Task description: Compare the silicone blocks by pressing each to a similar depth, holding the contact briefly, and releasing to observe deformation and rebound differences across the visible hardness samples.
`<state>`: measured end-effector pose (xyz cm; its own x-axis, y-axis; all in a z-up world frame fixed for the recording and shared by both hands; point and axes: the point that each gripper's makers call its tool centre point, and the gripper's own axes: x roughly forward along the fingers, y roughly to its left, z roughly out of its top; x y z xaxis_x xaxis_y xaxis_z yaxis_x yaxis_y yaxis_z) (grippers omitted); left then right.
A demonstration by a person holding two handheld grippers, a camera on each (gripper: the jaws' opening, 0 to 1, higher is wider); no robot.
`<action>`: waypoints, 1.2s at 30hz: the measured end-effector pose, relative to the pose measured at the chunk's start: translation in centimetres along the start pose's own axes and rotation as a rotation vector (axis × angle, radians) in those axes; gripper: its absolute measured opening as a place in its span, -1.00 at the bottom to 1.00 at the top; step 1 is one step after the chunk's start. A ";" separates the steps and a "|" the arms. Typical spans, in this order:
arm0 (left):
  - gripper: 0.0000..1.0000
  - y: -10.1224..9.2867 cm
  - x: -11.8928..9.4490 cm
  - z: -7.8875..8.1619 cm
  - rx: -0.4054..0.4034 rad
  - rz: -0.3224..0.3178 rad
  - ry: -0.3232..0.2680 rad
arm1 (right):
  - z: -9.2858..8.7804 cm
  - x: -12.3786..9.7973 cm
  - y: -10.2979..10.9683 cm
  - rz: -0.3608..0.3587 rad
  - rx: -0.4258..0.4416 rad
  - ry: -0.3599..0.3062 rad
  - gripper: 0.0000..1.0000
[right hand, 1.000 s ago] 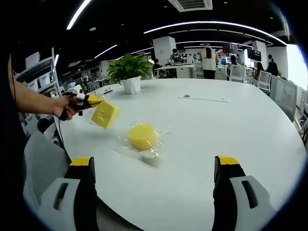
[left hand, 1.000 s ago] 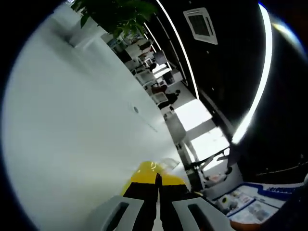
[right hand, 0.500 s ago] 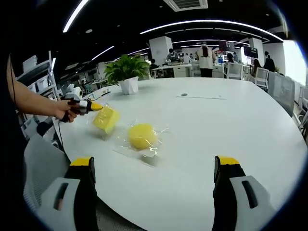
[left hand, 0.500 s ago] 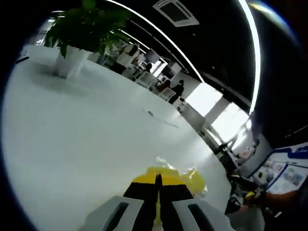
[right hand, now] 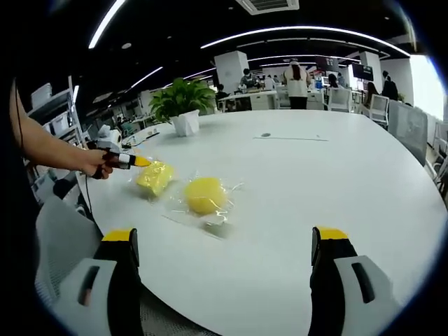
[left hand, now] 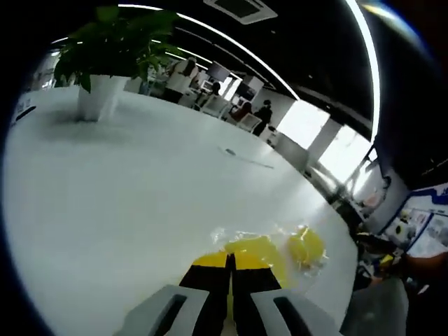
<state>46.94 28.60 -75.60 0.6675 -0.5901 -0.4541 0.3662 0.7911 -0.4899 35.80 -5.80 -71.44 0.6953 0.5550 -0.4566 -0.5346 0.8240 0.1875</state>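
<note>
A square yellow silicone block (right hand: 155, 176) in a clear plastic bag lies on the white table (right hand: 336, 175), just left of a round yellow block (right hand: 204, 194) that is also bagged. My left gripper (right hand: 140, 162), held in a person's hand (right hand: 98, 162), is shut on the edge of the square block's bag. In the left gripper view its shut jaws (left hand: 229, 257) meet at the square block (left hand: 253, 247), with the round block (left hand: 306, 245) to the right. My right gripper (right hand: 225, 234) stands wide open near the table's front edge, with nothing between its fingers.
A potted plant (right hand: 183, 105) in a white pot stands at the back of the table, seen also as the plant (left hand: 105, 56) in the left gripper view. Desks, chairs and people fill the office behind. A grey chair back (right hand: 59, 231) sits at the left.
My left gripper has brought the square block down from the air onto the table beside the round block. The right gripper has stayed open and still.
</note>
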 end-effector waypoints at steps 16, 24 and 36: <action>-1.00 1.6 0.5 -1.4 0.258 0.060 0.082 | 0.5 0.6 -0.2 0.007 -0.008 0.003 0.93; -0.98 2.1 0.4 -1.3 0.252 0.075 0.065 | 0.2 0.7 -0.1 0.006 0.001 0.012 0.93; 0.45 4.6 -2.1 -0.3 0.009 0.158 -0.059 | 0.1 0.8 -0.1 0.008 0.003 0.008 0.93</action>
<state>47.04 33.45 -77.13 0.7538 -0.4484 -0.4804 0.2593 0.8747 -0.4094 36.46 -5.46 -71.70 0.6870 0.5608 -0.4620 -0.5389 0.8198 0.1938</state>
